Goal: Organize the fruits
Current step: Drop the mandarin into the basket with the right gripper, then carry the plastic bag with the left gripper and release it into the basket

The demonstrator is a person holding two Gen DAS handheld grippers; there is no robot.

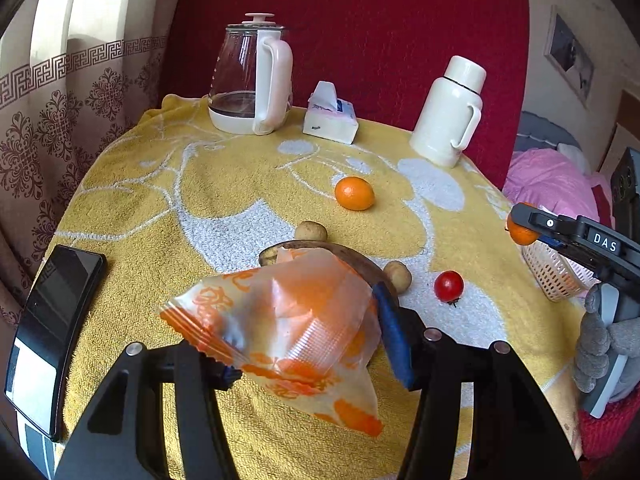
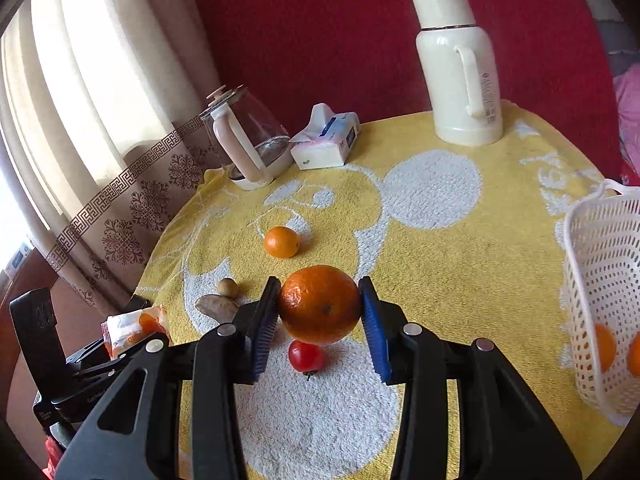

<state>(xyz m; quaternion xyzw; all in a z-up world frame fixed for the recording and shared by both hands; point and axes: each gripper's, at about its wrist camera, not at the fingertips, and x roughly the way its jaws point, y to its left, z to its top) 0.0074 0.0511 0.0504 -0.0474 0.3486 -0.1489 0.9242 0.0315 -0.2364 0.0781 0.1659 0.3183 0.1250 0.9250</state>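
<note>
The mandarin sits clamped between the blue pads of the right claw, lifted clear above the cherry tomato on the worktop. It looks firm but thin-skinned and light, with a smooth round rind that could roll out of a loose pinch; holding it across its widest girth, as now, seems the safest grip, with only gentle pressure so it does not bruise. The left claw grips a crinkly orange-printed wrapper, soft, nearly weightless and slippery; whether fruit is inside I cannot tell.

Counted outward from the held mandarin: one cherry tomato just below it, one smaller orange farther off, two small tan round fruits beside a brownish dish, and a white perforated basket to its right with two orange fruits showing through the mesh. Behind stand one glass kettle, one tissue pack and one cream thermos.
</note>
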